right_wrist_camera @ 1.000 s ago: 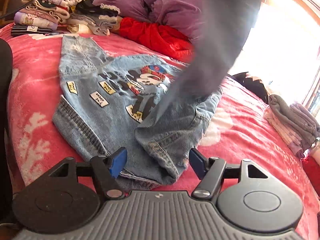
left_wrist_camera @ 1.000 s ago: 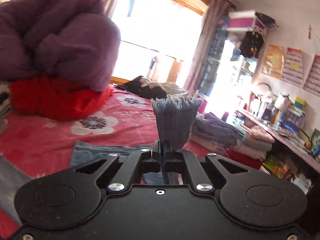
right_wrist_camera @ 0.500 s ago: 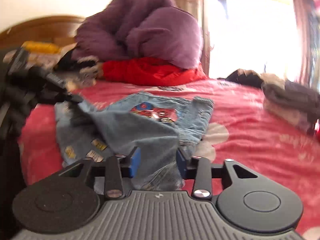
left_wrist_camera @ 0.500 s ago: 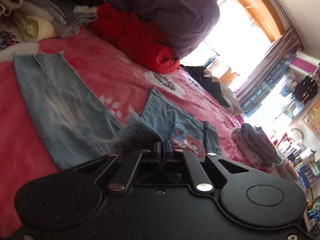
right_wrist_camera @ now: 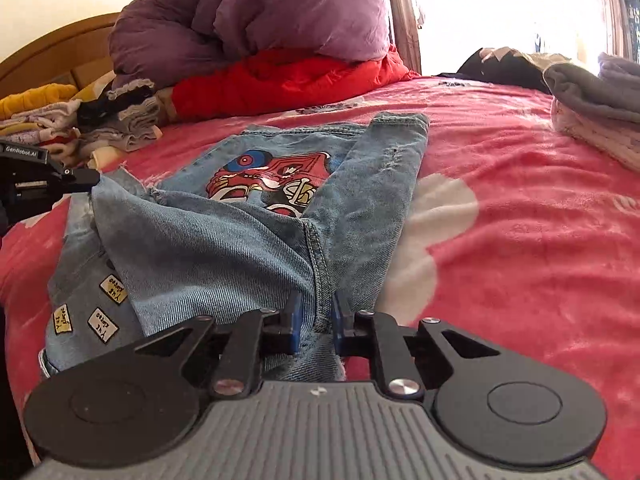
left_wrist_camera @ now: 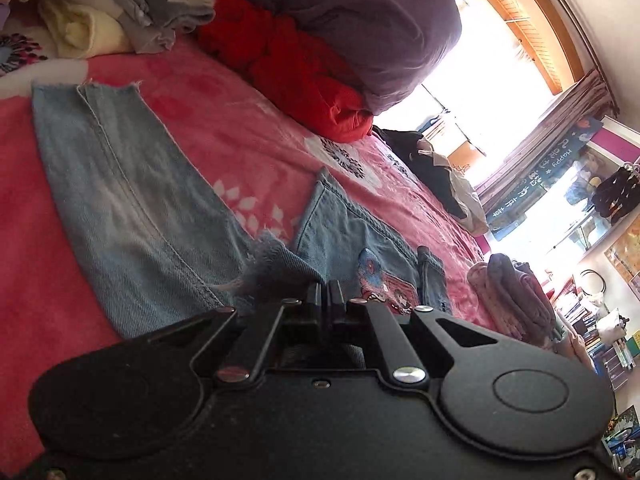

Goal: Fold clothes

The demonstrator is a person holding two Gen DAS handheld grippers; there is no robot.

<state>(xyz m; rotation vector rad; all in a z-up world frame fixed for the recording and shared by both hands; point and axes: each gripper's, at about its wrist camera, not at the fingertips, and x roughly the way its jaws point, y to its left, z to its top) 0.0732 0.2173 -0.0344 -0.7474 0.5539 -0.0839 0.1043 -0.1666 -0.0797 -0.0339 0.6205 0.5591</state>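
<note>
One pair of light-blue denim jeans (left_wrist_camera: 132,208) lies on the pink flowered bed blanket (left_wrist_camera: 240,120) in the left wrist view, one leg stretched flat with a frayed hem at its far end. The black left gripper (left_wrist_camera: 329,294) is fully closed, pinching a frayed denim edge. Behind lie one red padded garment (left_wrist_camera: 296,68), one purple duvet (left_wrist_camera: 360,12) and one pile of folded clothes (left_wrist_camera: 100,12).

One cartoon patch (right_wrist_camera: 276,184) and three small yellow labels (right_wrist_camera: 103,323) show on the jeans (right_wrist_camera: 208,256) in the right wrist view; a leg is folded across the seat. The right gripper (right_wrist_camera: 316,320), with blue pads (right_wrist_camera: 295,320), has just been closing, a stitched denim seam between its jaws; whether the pads press it cannot be told.
</note>
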